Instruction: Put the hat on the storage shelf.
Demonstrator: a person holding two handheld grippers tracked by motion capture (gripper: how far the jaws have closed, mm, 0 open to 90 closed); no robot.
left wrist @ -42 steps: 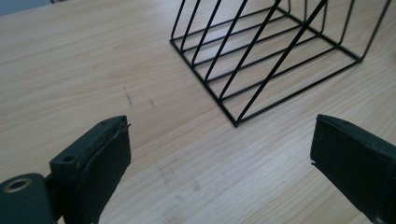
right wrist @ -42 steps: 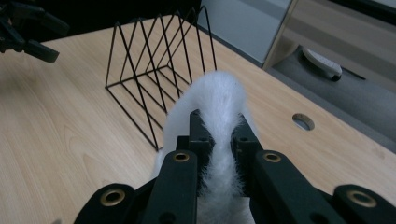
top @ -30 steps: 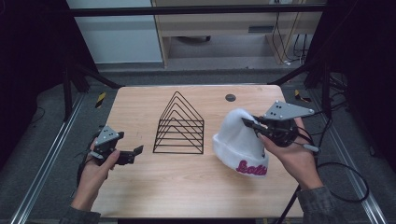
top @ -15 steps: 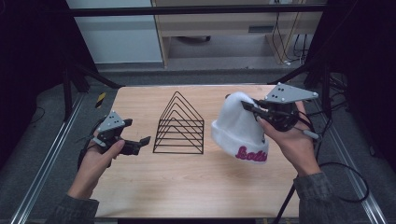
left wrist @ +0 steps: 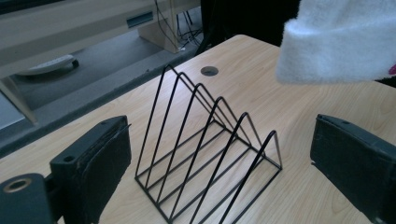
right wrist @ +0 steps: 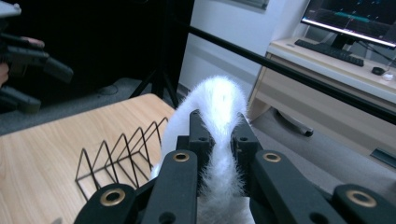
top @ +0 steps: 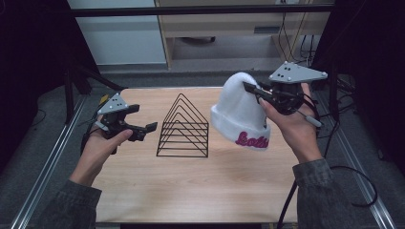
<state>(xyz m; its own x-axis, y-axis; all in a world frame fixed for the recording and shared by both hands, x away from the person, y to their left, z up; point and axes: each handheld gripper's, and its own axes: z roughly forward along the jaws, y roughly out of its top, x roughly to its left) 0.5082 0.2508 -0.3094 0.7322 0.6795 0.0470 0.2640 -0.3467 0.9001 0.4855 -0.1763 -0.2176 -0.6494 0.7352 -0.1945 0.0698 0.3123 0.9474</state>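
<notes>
Hanging from the right gripper (top: pixel 253 90), whose jaws are clamped on a pinch of its crown, the white fuzzy beanie (top: pixel 239 114) is held above the table (top: pixel 200 191), just right of the black wire rack (top: pixel 184 129). Its folded cuff carries pink lettering and hangs lowest. The left gripper (top: pixel 143 121) hovers left of the rack, jaws spread wide and empty.

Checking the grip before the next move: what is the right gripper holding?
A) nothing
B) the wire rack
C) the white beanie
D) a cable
C: the right gripper has its jaws pinched on the fuzzy crown of the white beanie, which hangs above the table beside the wire rack.
</notes>
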